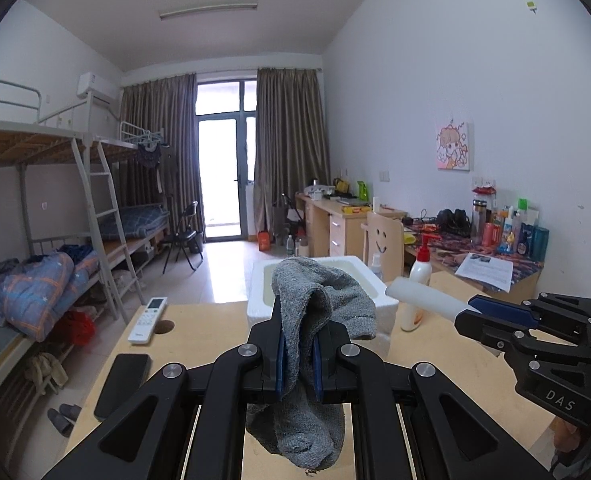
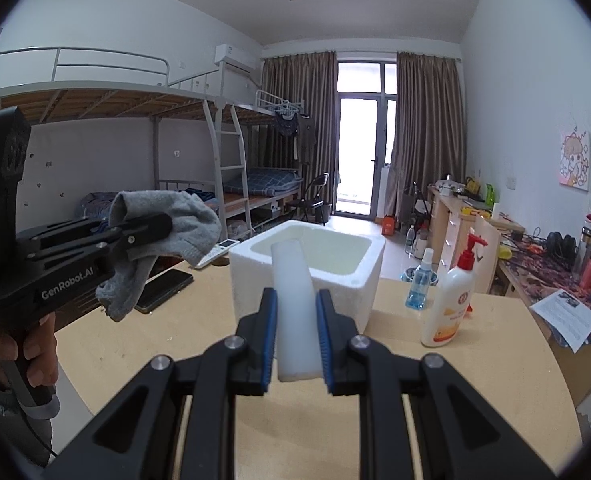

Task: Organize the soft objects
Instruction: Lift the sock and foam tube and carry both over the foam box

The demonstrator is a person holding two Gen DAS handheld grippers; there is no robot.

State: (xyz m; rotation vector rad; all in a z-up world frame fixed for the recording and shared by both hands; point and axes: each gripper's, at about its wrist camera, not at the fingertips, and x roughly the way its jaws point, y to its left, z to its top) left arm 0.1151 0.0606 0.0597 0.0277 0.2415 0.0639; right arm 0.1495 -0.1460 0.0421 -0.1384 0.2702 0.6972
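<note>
Wooden table [image 2: 435,380] in dormitory room

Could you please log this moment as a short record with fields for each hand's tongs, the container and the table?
left tongs: shut on grey sock, held above the table
right tongs: shut on white foam piece
container: white foam box, open, nothing seen inside
table: lotion bottle, spray bottle, phone, remote
</note>
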